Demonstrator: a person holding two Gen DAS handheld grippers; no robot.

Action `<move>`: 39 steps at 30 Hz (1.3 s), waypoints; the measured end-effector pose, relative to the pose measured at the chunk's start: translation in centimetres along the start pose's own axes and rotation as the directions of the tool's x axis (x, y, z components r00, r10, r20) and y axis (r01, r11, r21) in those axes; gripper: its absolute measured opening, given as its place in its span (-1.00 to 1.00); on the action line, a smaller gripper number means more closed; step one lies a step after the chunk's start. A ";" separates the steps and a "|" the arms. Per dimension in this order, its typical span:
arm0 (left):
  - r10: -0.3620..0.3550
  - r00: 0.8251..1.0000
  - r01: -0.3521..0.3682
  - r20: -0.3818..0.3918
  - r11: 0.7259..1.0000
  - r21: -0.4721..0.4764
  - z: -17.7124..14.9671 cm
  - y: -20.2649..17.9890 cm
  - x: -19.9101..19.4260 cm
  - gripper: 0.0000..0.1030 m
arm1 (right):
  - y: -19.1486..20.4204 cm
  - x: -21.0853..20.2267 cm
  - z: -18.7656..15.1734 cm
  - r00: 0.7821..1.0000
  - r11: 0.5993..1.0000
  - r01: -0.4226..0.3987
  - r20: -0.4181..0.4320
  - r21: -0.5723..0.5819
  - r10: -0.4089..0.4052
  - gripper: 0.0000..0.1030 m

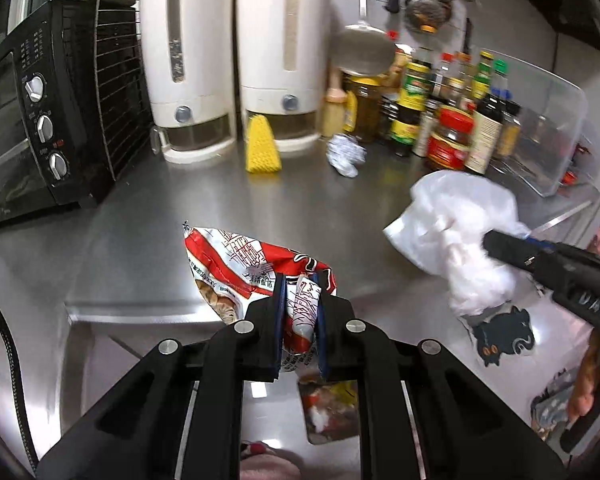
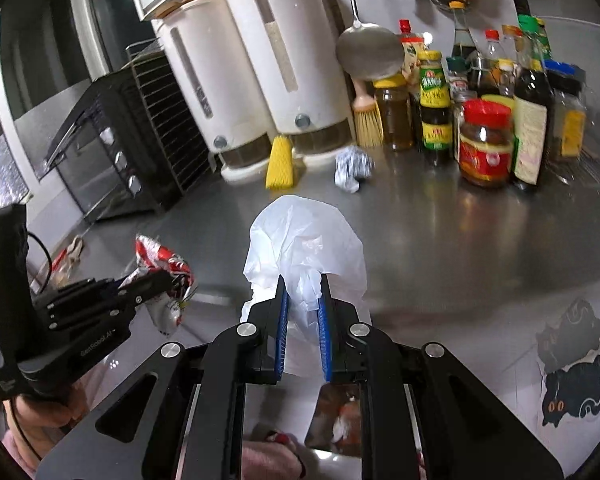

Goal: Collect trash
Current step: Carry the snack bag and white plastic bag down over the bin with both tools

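**Both grippers loaded, one scrap on the desk**

Left gripper (image 1: 299,300): jaws narrow, blue pads clamped on a crumpled red-and-white snack wrapper (image 1: 236,264). The wrapper fans out toward 11 o'clock from the fingertips and hangs clear of the steel desk (image 1: 148,240), over its near edge.

Right gripper (image 2: 303,300): jaws narrow, pinching a bunched neck of a white plastic bag (image 2: 304,244). The bag balloons upward beyond the fingertips, toward 12 o'clock, lifted off the desk. In the left wrist view the same bag sits at 3 o'clock, with the right gripper reaching in from the right edge.

Still lying on the desk: a crumpled ball of foil-like wrapping (image 2: 352,170), at 12 o'clock past the bag in the right wrist view, just in front of the white dispensers (image 2: 260,72). A yellow ridged wedge (image 2: 280,164) stands just beside it at its 9 o'clock, against the dispenser bases.

Surroundings: black toaster oven (image 1: 32,132) at 9 o'clock in the left view; cluster of sauce bottles and jars (image 2: 488,120) at 2 o'clock in the right view. Cat stickers (image 2: 572,384) on the surface at 4 o'clock.
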State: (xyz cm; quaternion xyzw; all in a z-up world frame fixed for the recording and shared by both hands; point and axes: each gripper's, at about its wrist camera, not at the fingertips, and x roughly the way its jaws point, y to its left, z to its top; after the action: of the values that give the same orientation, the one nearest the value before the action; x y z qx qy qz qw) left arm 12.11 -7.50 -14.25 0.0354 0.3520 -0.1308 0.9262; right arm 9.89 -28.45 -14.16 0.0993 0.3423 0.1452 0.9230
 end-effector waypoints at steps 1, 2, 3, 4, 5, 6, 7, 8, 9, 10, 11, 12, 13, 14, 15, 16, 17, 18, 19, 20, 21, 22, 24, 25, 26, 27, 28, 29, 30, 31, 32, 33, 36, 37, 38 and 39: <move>-0.012 1.000 0.012 -0.001 1.000 0.008 -0.9 -0.6 -0.4 -0.77 | 0.1 -0.2 -0.7 1.000 1.000 0.000 -0.004 -0.004 0.000 -0.71; -0.018 1.000 0.018 -0.001 1.000 0.014 -1.5 -1.0 -0.6 -0.77 | 0.1 -0.5 -1.7 1.000 1.000 0.003 -0.009 -0.010 -0.003 -0.71; -0.023 1.000 0.023 -0.004 0.999 0.024 -2.5 -1.5 -0.7 -0.77 | 0.2 -0.5 -2.4 1.000 1.000 0.004 -0.013 -0.012 -0.004 -0.71; -0.028 1.000 0.028 -0.007 0.999 0.029 -3.2 -1.8 -0.8 -0.77 | 0.2 -0.6 -3.4 1.000 1.000 0.004 -0.020 -0.013 -0.005 -0.71; -0.033 0.999 0.033 -0.012 0.999 0.031 -3.9 -2.1 -0.8 -0.77 | 0.2 -0.6 -4.0 1.000 1.000 0.005 -0.026 -0.012 -0.005 -0.71; -0.036 0.999 0.037 -0.017 0.999 0.031 -4.7 -2.3 -0.7 -0.77 | 0.1 -0.5 -4.9 0.999 1.000 0.007 -0.034 -0.008 -0.007 -0.71; -0.044 0.999 0.044 -0.030 0.999 0.027 -5.9 -2.4 -0.4 -0.77 | 0.0 -0.5 -5.5 0.999 1.000 0.010 -0.039 -0.008 -0.011 -0.71; -0.048 0.998 0.049 -0.040 0.999 0.023 -6.7 -2.5 -0.1 -0.77 | -0.1 -0.1 -6.5 0.998 1.000 0.022 -0.053 -0.006 -0.023 -0.71; -0.055 0.997 0.056 -0.054 0.998 0.018 -7.5 -2.5 0.3 -0.77 | -0.3 0.2 -7.0 0.998 1.000 0.029 -0.063 -0.003 -0.029 -0.71; -0.060 0.996 0.060 -0.072 0.998 0.009 -8.6 -2.5 0.9 -0.77 | -0.6 0.5 -7.8 0.996 0.999 0.035 -0.077 0.004 -0.034 -0.71; -0.063 0.994 0.063 -0.088 0.998 0.000 -9.6 -2.4 1.5 -0.77 | -1.0 1.1 -8.6 0.995 0.999 0.036 -0.097 0.016 -0.035 -0.71; -0.069 0.992 0.069 -0.104 0.998 -0.009 -10.5 -2.4 2.0 -0.77 | -1.3 1.6 -9.5 0.993 0.999 0.038 -0.115 0.025 -0.035 -0.71; -0.083 0.988 0.081 -0.127 0.997 -0.020 -11.7 -2.3 2.9 -0.77 | -1.6 2.0 -10.2 0.991 0.999 0.042 -0.132 0.031 -0.038 -0.71; -0.094 0.984 0.091 -0.150 0.995 -0.029 -12.8 -2.3 3.8 -0.77 | -2.0 2.8 -11.3 0.987 0.998 0.053 -0.154 0.039 -0.046 -0.71; -0.105 0.979 0.100 -0.174 0.994 -0.037 -13.9 -2.3 4.7 -0.77 | -2.3 3.4 -12.0 0.984 0.997 0.061 -0.171 0.043 -0.053 -0.71; -0.115 0.975 0.109 -0.189 0.993 -0.043 -14.7 -2.3 5.4 -0.77 | -2.6 4.1 -12.8 0.980 0.996 0.071 -0.191 0.049 -0.061 -0.71; -0.126 0.970 0.118 -0.206 0.992 -0.050 -15.7 -2.3 6.3 -0.77 | -3.0 5.0 -13.7 0.974 0.995 0.084 -0.214 0.056 -0.070 -0.71; -0.131 0.966 0.121 -0.225 0.991 -0.057 -16.5 -2.3 7.1 -0.77 | -3.4 5.7 -14.4 0.970 0.994 0.094 -0.231 0.062 -0.077 -0.71; -0.139 0.958 0.127 -0.250 0.990 -0.063 -17.7 -2.4 8.3 -0.77 | -3.8 6.4 -15.1 0.965 0.992 0.102 -0.249 0.071 -0.082 -0.71; -0.146 0.954 0.134 -0.262 0.989 -0.065 -18.3 -2.5 8.9 -0.77 | -4.3 7.4 -16.0 0.959 0.990 0.111 -0.272 0.084 -0.084 -0.71; -0.154 0.949 0.141 -0.275 0.988 -0.067 -19.0 -2.6 9.7 -0.77 | -4.5 8.0 -16.8 0.954 0.989 0.116 -0.289 0.093 -0.084 -0.71; -0.160 0.944 0.147 -0.289 0.987 -0.066 -19.8 -2.8 10.7 -0.77 | -5.0 9.0 -17.6 0.947 0.987 0.124 -0.309 0.104 -0.087 -0.71; -0.171 0.934 0.157 -0.313 0.985 -0.069 -20.7 -3.0 12.2 -0.77 | -5.6 10.5 -18.7 0.936 0.984 0.139 -0.338 0.116 -0.092 -0.71; -0.182 0.928 0.167 -0.326 0.983 -0.072 -21.3 -3.2 13.2 -0.77 | -5.9 11.3 -19.2 0.931 0.982 0.141 -0.355 0.127 -0.088 -0.71; -0.185 0.924 0.170 -0.335 0.983 -0.072 -21.7 -3.3 13.8 -0.77 | -6.1 11.9 -19.6 0.926 0.981 0.144 -0.367 0.132 -0.087 -0.71; -0.186 0.920 0.172 -0.346 0.983 -0.071 -22.1 -3.4 14.5 -0.77 | -6.5 12.7 -20.1 0.920 0.979 0.152 -0.382 0.136 -0.089 -0.71; -0.188 0.914 0.174 -0.360 0.982 -0.071 -22.5 -3.4 15.5 -0.77 | -6.8 13.5 -20.6 0.914 0.977 0.162 -0.395 0.137 -0.096 -0.71; -0.189 0.908 0.174 -0.375 0.982 -0.074 -22.9 -3.5 16.3 -0.77 | -7.0 14.1 -21.0 0.908 0.975 0.170 -0.406 0.140 -0.100 -0.71; -0.191 0.902 0.174 -0.388 0.982 -0.078 -23.3 -3.5 17.0 -0.77 | -7.4 14.8 -21.5 0.902 0.973 0.177 -0.419 0.147 -0.100 -0.71; -0.195 0.894 0.175 -0.403 0.981 -0.086 -23.8 -3.5 17.9 -0.77 | -7.7 15.4 -22.0 0.897 0.971 0.181 -0.430 0.156 -0.098 -0.71; -0.197 0.889 0.175 -0.413 0.980 -0.091 -24.1 -3.4 18.6 -0.77 | -8.2 16.1 -22.5 0.891 0.968 0.185 -0.445 0.168 -0.093 -0.71; -0.198 0.882 0.173 -0.428 0.980 -0.097 -24.6 -3.3 19.5 -0.77 | -8.6 16.7 -23.0 0.885 0.966 0.188 -0.456 0.176 -0.089 -0.71; -0.204 0.862 0.169 -0.464 0.979 -0.117 -25.5 -3.1 21.8 -0.77 | -9.5 18.6 -24.1 0.872 0.960 0.198 -0.483 0.199 -0.080 -0.71; -0.209 0.851 0.168 -0.482 0.978 -0.127 -25.9 -3.0 22.8 -0.77 | -9.8 19.1 -24.4 0.869 0.957 0.204 -0.489 0.207 -0.079 -0.71; -0.215 0.842 0.169 -0.494 0.976 -0.138 -26.5 -3.0 23.5 -0.77 | -10.1 19.7 -24.6 0.865 0.954 0.209 -0.495 0.213 -0.079 -0.71; -0.224 0.832 0.170 -0.507 0.974 -0.151 -27.0 -3.0 24.5 -0.77 | -10.4 20.3 -24.9 0.862 0.952 0.212 -0.502 0.219 -0.076 -0.70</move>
State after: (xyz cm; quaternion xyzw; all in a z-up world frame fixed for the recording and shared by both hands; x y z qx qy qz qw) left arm 11.55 -11.41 -50.59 -0.0131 0.5974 -0.1934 0.7782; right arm 10.21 -29.32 -47.92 0.1568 0.5868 0.0482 0.7930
